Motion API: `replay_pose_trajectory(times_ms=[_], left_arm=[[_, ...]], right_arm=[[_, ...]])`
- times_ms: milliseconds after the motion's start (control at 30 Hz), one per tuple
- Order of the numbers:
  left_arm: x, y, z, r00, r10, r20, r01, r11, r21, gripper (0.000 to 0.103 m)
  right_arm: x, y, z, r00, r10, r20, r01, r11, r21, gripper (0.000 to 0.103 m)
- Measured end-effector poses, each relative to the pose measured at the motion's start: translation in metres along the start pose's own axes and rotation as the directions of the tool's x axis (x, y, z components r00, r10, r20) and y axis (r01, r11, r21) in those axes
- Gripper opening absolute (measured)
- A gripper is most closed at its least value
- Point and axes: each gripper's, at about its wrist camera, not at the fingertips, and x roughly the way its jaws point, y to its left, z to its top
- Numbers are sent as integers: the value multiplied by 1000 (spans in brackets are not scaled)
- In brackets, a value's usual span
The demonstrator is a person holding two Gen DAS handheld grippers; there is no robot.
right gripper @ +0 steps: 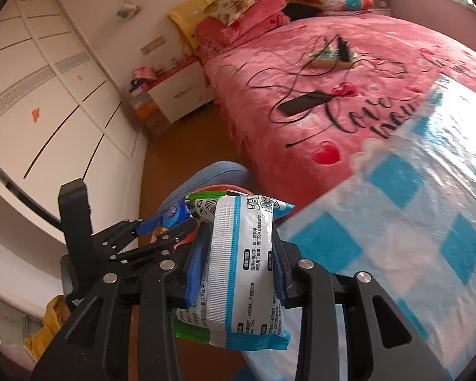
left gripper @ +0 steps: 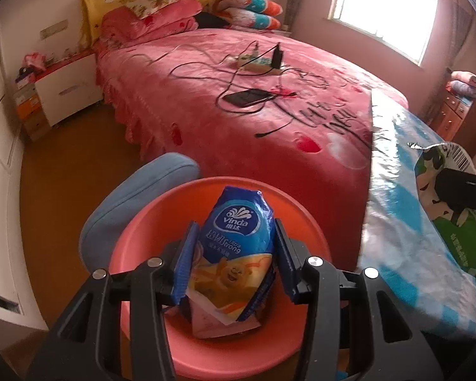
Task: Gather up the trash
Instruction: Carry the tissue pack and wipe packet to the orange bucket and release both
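Observation:
My left gripper (left gripper: 234, 223) is shut on a blue Vinda tissue pack (left gripper: 238, 238), which hangs over the mouth of a salmon-orange bin (left gripper: 142, 222). A pale pink wrapper (left gripper: 219, 324) shows just beneath the pack, inside the bin. My right gripper (right gripper: 238, 231) is shut on a white, blue and green wet-wipe pack (right gripper: 241, 270), held upright near the table's edge. In the left wrist view that wipe pack (left gripper: 466, 238) appears at the far right. In the right wrist view the left gripper (right gripper: 161, 222) sits lower left with the blue pack, and only a sliver of the bin (right gripper: 219, 187) shows.
A table with a blue-and-white checked plastic cover (left gripper: 396, 222) stands close on the right. A blue chair back (left gripper: 136, 190) is right behind the bin. Beyond lies a pink bed (left gripper: 238, 95) with cables, a power strip and a phone; white wardrobes line the left wall.

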Motion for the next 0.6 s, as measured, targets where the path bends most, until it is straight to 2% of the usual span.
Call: replay_pose_trajectory(times_ms=[600], left_arm=[[25,23,-15,997,35,-64,-38,998,-45,48]], right_arm=[[56,29,17,996,51,-70,-54,997,-49,37]])
